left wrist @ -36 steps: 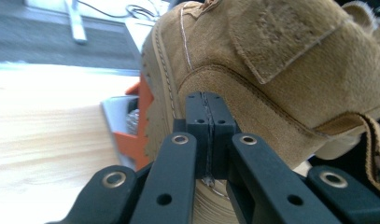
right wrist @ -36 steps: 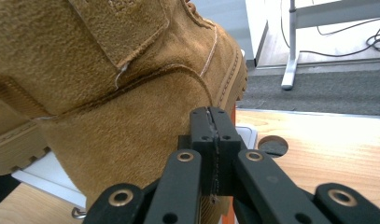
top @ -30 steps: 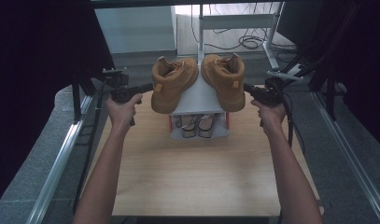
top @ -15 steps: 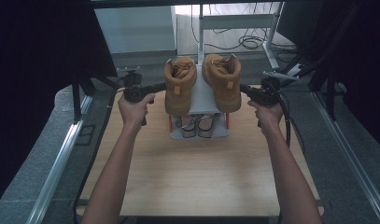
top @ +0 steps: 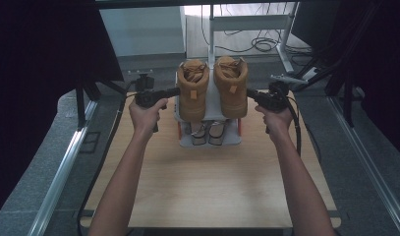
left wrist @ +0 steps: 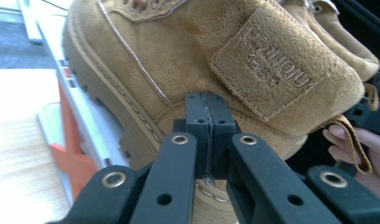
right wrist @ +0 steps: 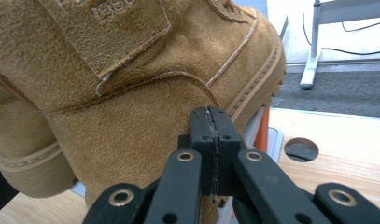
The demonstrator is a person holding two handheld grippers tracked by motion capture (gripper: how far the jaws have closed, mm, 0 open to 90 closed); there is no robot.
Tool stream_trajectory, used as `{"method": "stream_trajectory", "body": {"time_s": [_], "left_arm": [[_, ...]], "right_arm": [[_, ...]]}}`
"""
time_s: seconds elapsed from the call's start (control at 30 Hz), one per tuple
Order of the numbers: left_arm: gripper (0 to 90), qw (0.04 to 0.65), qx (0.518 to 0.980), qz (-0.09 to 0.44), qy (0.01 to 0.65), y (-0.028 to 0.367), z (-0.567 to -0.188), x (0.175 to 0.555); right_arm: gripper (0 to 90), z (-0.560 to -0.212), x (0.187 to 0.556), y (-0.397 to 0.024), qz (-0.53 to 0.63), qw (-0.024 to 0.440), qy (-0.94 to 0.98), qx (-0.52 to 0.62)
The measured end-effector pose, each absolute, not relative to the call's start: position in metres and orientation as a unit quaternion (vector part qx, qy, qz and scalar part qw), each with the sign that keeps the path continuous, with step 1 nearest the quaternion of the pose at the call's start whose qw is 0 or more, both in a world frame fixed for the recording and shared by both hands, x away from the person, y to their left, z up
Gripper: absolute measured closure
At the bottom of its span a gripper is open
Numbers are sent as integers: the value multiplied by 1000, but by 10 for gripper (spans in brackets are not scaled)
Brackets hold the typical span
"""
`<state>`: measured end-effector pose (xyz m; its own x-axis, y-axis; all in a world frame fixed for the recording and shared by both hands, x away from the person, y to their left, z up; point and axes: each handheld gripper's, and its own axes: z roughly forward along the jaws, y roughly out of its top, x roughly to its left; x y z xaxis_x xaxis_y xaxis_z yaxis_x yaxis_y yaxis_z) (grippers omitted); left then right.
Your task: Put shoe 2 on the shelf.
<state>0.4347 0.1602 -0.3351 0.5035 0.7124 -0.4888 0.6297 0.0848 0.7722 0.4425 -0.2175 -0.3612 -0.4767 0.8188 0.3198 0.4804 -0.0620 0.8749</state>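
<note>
1. An embossed suede patch is seen on the left boot [left wrist: 234, 60] in the left claw view; the lettering comes out upside down and can't really be read.
2. A similar patch with stamped letters is caught at the top of the right claw view on the right boot [right wrist: 108, 93], but it's cut off, so no brand can be made out.
3. Both tan boots are parked side by side on top of a small grey rack [top: 211, 140] at the far middle of the wooden bench [top: 212, 187]. A pair of dark sandals [top: 208, 134] is tucked on the rack's lower shelf.
4. The left claw [top: 174, 91] is pressed together with nothing between its jaws, tips against the left boot's outer side.
5. The right claw [top: 250, 93] is likewise closed empty, tips against the right boot's outer side.
6. A round hole [right wrist: 299, 149] in the bench is picked up by the right claw view.
</note>
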Motion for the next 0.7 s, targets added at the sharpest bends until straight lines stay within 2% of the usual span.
{"method": "stream_trajectory", "body": {"time_s": [0.17, 0.47, 0.7], "left_arm": [[897, 545, 678, 30, 492, 155, -336, 436], [897, 541, 682, 36, 491, 148, -336, 435], [895, 541, 683, 39, 489, 150, -336, 435]], "right_arm": [[895, -363, 443, -212, 549, 143, 667, 483], [897, -364, 442, -202, 545, 157, 671, 478], [896, -366, 443, -205, 550, 146, 671, 475]]}}
